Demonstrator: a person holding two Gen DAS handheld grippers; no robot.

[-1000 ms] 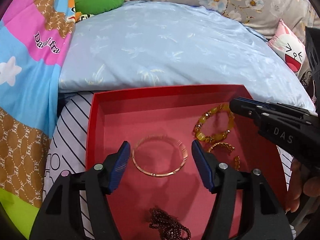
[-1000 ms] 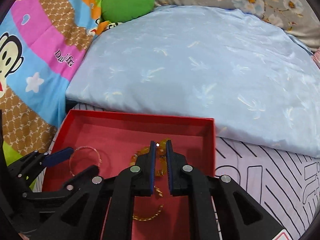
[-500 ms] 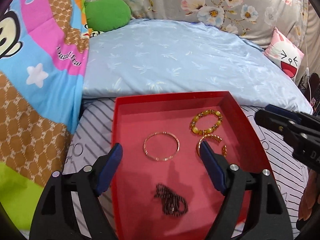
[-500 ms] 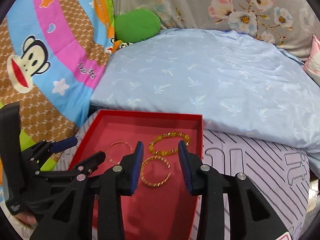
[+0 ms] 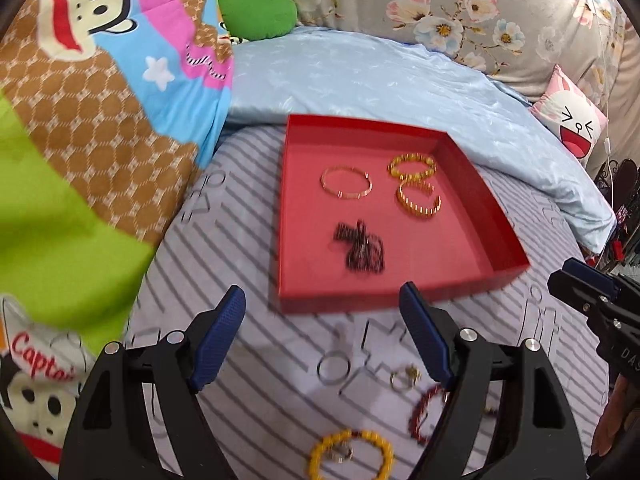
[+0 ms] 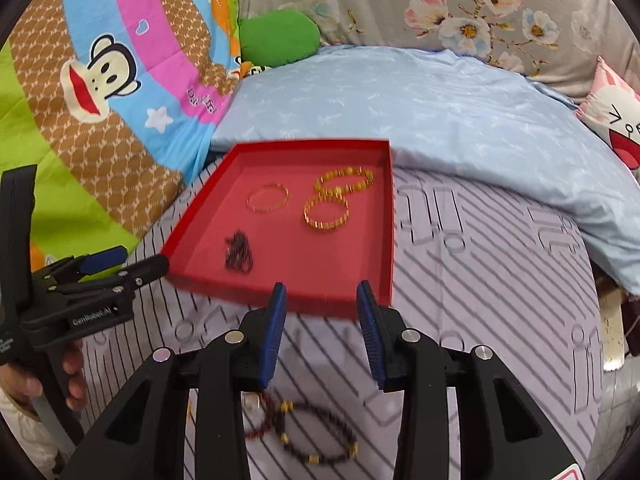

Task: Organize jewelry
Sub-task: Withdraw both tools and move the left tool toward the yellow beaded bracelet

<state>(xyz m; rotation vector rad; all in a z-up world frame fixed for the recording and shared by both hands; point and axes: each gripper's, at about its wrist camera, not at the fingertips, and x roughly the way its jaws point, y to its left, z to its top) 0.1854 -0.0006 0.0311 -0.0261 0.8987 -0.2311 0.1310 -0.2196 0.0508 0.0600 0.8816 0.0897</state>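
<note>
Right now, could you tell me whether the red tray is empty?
Not empty: the red tray holds three gold bracelets and a dark bead strand.

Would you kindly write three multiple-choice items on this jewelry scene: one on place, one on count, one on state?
1. Where is the thin gold bangle?
A. in the red tray
B. on the striped sheet
C. in a gripper

2. How many pieces lie in the tray?
A. two
B. four
C. six

3. What does the right gripper hold?
A. a bracelet
B. a ring
C. nothing

Answers: 1 A, it lies on the tray floor; 2 B, bangle, amber bracelet, gold cuff, dark chain; 3 C, jaws stand apart, empty.
</note>
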